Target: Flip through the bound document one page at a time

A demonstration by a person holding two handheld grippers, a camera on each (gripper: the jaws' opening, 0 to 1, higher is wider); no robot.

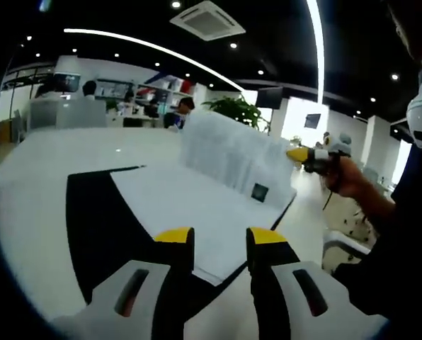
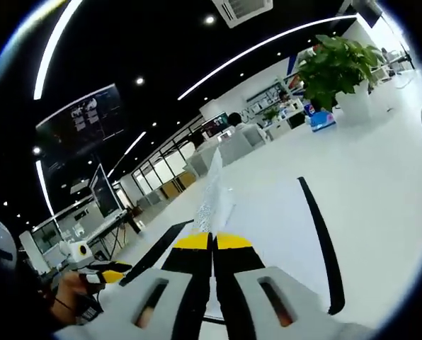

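The bound document point(image 1: 175, 202) lies open on the white table point(image 1: 41, 184), its black cover point(image 1: 98, 227) spread out to the left. One white page point(image 1: 229, 156) stands lifted off the stack. The right gripper point(image 1: 301, 154), held in a hand, pinches that page's far corner. In the right gripper view my right gripper point(image 2: 212, 242) is shut on the page point(image 2: 212, 188), seen edge-on, with the black cover edge point(image 2: 323, 237) to the right. My left gripper point(image 1: 220, 241) is open above the document's near edge, holding nothing; it also appears as the left gripper point(image 2: 110, 273) at lower left.
A potted plant point(image 2: 335, 67) stands on the table's far side, also seen as the plant point(image 1: 232, 110). Desks, monitors and seated people point(image 1: 186, 106) fill the background. A white chair point(image 1: 338, 244) sits beside the table near the person's arm.
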